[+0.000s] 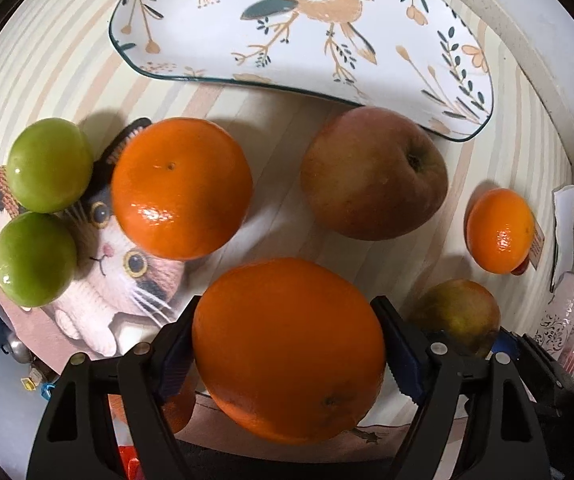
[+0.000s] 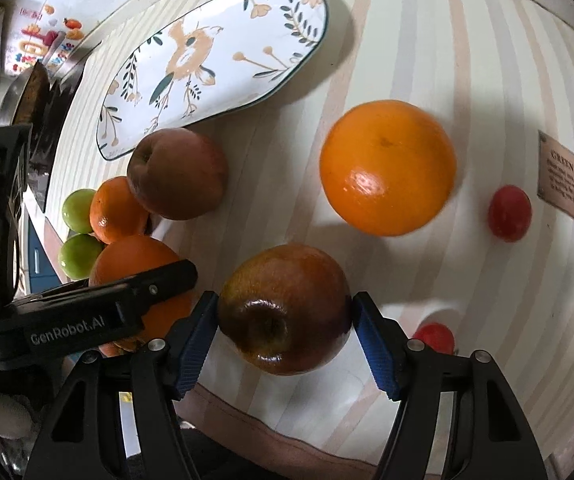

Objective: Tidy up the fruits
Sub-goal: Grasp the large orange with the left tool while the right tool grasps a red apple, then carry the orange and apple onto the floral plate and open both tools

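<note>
In the left wrist view my left gripper is shut on a large orange, with a pad pressed on each side of it. My right gripper is shut on a dark red-green apple, its blue pads touching both flanks. Both fruits sit low over the striped tablecloth. The held apple also shows at the lower right of the left wrist view. The left gripper's body and its orange appear on the left of the right wrist view. A floral oval plate lies bare beyond.
Loose on the cloth lie another orange, a red apple, a small orange and two green fruits on a cat-print mat. Two small red fruits and a brown label sit at the right.
</note>
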{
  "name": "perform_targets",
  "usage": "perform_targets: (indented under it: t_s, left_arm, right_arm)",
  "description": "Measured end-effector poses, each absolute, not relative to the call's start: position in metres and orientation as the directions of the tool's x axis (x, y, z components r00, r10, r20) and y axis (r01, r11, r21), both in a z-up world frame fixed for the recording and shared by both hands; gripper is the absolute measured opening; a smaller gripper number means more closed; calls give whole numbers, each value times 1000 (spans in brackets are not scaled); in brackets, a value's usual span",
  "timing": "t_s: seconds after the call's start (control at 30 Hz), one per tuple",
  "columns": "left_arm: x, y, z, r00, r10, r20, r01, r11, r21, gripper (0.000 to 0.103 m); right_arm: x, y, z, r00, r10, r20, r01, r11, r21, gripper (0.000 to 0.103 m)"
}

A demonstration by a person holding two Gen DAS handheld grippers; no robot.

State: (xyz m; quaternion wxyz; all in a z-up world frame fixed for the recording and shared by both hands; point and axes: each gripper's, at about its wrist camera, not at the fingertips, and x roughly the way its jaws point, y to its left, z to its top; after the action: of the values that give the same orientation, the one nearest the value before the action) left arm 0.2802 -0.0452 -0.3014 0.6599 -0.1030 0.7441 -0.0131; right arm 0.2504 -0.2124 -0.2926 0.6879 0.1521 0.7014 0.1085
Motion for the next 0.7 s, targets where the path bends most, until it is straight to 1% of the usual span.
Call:
perform_targets:
  t_s: [0.13,0.27,0.37,0.47,0.57,0.63,0.7]
  left_arm:
    - [294,-33,-274,-77,-196,-978,-136,973,-185,80]
    - [307,-21,-231,-20,-251,-968,-141,959,-245,80]
    - [323,-10,-194,45,-288,-957,-134,947,-291,80]
    - [336,-8,-174,90,-309,-947,-122,940,-318,80]
    - [371,-1,-167,131,-273,-953,-117,950,-288,80]
    - [390,-2,-174,138,-244,-960,-114,959,-260,80]
    - [413,-3,-192,130,-210,-969,-110,968,-224,80]
  right_arm:
    - [250,-221,-279,7,395,-919,90,915,394,70]
    - [257,-226,-245,58,444,-894,89,890,447,70]
    - [276,-228,-216,115,472,-874,74,873,481,70]
    - [307,-225,-196,163,484,-860,50,866,497,70]
    - [345,-219,-192,202,457,-866,26,882,471,70]
    - [373,-213,-198,206,435,-877,15,894,447,70]
    - [401,-204,-210,194,418,-888,2,905,426,70]
